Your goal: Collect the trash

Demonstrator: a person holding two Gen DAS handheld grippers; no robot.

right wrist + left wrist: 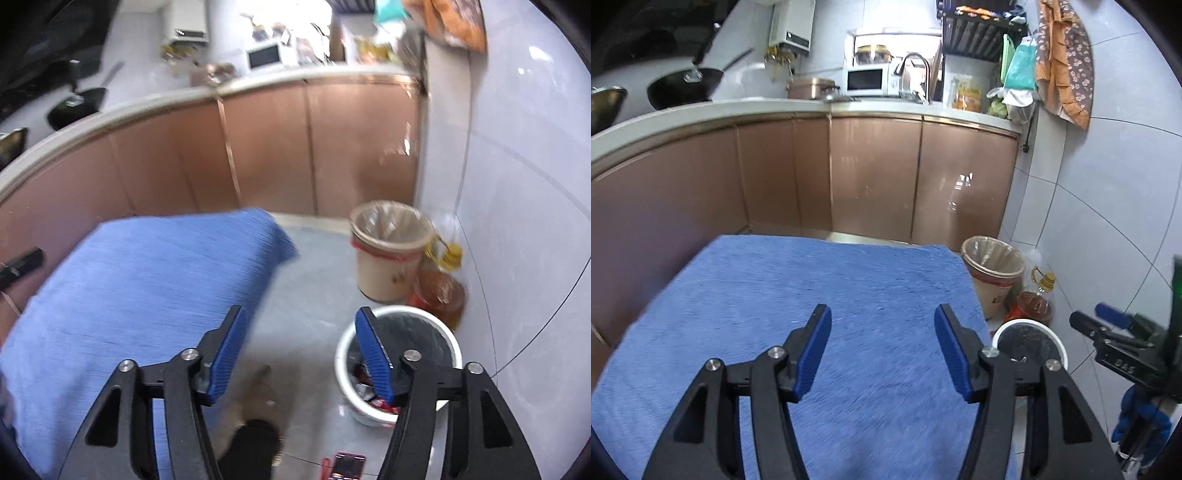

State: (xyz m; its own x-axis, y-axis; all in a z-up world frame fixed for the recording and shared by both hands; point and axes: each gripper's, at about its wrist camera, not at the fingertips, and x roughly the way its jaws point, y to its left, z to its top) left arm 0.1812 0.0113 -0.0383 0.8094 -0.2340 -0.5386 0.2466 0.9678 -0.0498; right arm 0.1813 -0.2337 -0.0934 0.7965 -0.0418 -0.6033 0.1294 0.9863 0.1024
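The blue cloth (812, 314) is serving as the landmark here, and it is lying spread flat over a raised surface in front of the pinkish cabinet doors (875, 173). Above the cloth's near part, the left gripper (882, 354) is hanging with its blue pads spread apart and nothing sitting between them. Just off the cloth's right edge, on the tiled floor, a white bin (399, 363) with a dark liner is standing, and crumpled wrappers (369, 391), red and white, are lying inside it against the near wall. The right gripper (299, 358) is hovering over the gap between the cloth's right edge and that bin, released as well, its pads standing wide with only floor showing between them. Beyond the white bin, farther from the cloth's right corner, a beige bin (388, 254) lined with a clear bag is standing, and a bottle of cooking oil (443, 280) is sitting just beside it against the tiled wall. Behind the cloth, on the counter above the cabinets, a white microwave (868, 79) is resting.
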